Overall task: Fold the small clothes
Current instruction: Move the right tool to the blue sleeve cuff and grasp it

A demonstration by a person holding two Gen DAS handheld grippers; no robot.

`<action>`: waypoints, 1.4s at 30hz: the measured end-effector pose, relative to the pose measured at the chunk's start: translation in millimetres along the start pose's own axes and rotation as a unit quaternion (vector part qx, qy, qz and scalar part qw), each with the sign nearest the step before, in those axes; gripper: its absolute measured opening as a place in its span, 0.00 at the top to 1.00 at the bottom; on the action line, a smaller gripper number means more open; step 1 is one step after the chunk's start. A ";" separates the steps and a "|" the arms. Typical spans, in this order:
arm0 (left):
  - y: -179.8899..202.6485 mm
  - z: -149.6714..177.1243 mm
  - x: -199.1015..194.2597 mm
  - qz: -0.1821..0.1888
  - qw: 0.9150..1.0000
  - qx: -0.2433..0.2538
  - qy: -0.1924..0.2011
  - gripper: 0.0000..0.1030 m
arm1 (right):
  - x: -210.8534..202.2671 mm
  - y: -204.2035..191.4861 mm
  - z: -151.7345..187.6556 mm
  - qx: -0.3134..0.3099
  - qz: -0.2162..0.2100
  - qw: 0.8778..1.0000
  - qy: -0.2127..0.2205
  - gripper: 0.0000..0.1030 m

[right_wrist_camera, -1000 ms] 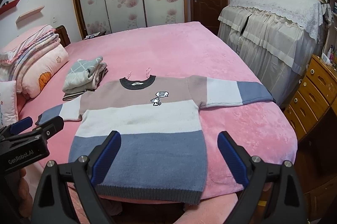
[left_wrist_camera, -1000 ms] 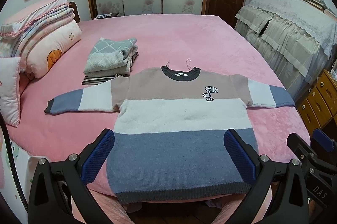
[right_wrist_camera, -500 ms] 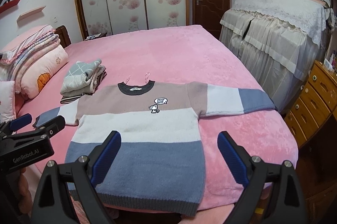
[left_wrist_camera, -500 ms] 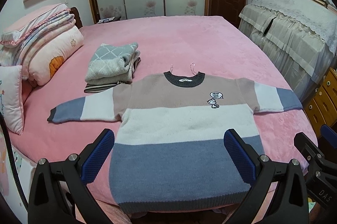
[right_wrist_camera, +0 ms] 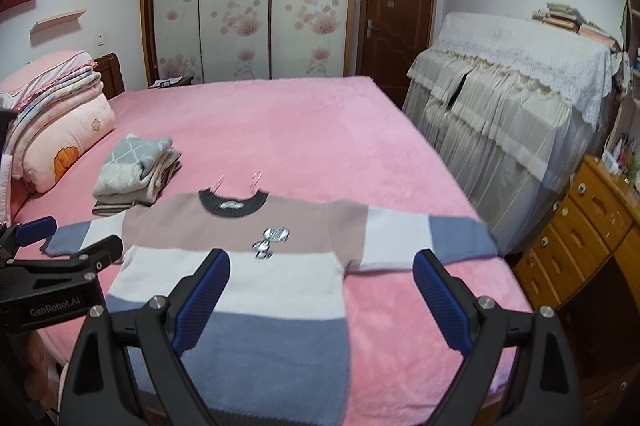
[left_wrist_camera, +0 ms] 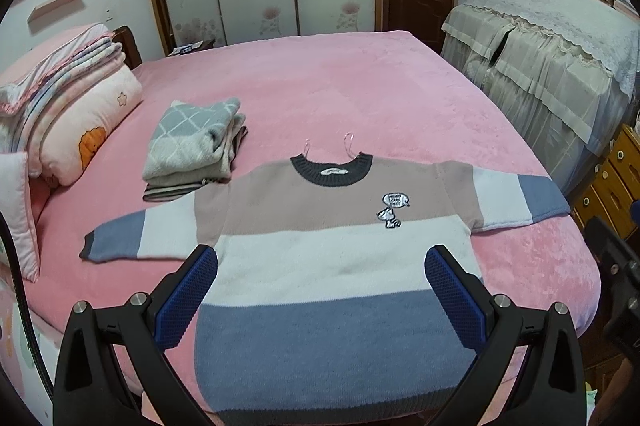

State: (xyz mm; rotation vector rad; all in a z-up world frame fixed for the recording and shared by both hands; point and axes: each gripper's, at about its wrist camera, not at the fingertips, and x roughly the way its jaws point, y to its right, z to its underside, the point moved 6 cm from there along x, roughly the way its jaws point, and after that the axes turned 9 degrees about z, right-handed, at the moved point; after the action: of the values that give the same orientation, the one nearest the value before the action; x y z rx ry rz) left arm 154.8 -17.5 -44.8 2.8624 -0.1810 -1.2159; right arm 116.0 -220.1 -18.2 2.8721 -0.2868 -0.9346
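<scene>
With the striped sweater [left_wrist_camera: 340, 258] lying flat, sleeves out, on the pink bed [left_wrist_camera: 320, 85], both the left gripper [left_wrist_camera: 322, 296] and right gripper [right_wrist_camera: 320, 300] hover spread and empty, so each should pinch a sleeve cuff and fold inward squarely

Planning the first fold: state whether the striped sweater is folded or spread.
Spread: the striped sweater lies flat, front up, both sleeves out.

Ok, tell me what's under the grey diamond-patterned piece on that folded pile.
Under the grey diamond-patterned piece lie other folded garments: a pale grey layer, then a striped edge at the bottom. How many pieces, and what they are, is covered. The pile rests on the pink bed.
</scene>
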 end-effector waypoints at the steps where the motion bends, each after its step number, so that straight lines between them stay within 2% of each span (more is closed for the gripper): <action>1: 2.2 -4.0 2.0 0.002 1.000 0.001 0.002 0.00 | 0.2 3.1 -3.7 -0.001 0.002 1.000 0.005 0.09; 8: 21.5 -35.1 22.1 0.004 1.000 0.016 0.019 0.00 | 19.7 34.3 -25.8 0.010 0.015 1.000 0.015 0.09; 13: 48.3 -59.3 44.4 0.014 0.998 0.032 0.047 0.00 | 56.0 77.4 -34.5 0.040 0.039 0.998 0.000 0.09; 17: 90.4 -78.0 85.9 0.034 0.997 0.053 0.048 0.00 | 93.1 121.2 -31.7 0.074 0.051 0.996 -0.020 0.09; 21: 130.1 -83.4 129.4 0.069 0.995 0.053 0.055 0.00 | 135.0 166.5 -17.5 0.099 0.085 0.990 -0.043 0.09; 24: 155.9 -79.6 165.2 0.071 0.994 0.056 0.060 0.00 | 165.6 191.4 -1.4 0.120 0.094 0.986 -0.064 0.09; 28: 186.4 -70.2 205.0 0.072 0.994 0.061 0.055 0.00 | 208.1 226.4 21.4 0.155 0.103 0.978 -0.090 0.09; 32: 207.6 -59.7 234.3 0.068 0.994 0.070 0.049 0.00 | 243.2 254.9 46.7 0.196 0.089 0.970 -0.113 0.18; 36: 232.0 -50.0 259.9 0.071 0.994 0.081 0.027 0.00 | 283.0 282.5 75.0 0.258 0.060 0.952 -0.155 0.21; 38: 241.8 -44.6 273.0 0.065 0.994 0.087 0.015 0.00 | 300.2 292.0 87.9 0.285 0.046 0.941 -0.177 0.26; 42: 251.9 -37.9 293.6 0.050 0.994 0.095 0.003 0.04 | 331.2 307.9 109.0 0.328 0.031 0.922 -0.206 0.28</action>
State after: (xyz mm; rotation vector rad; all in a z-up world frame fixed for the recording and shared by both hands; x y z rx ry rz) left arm 359.9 -302.7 -211.0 2.9723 -0.4596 -1.2337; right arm 269.3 -595.5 -246.0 3.1509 -0.8731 -1.7071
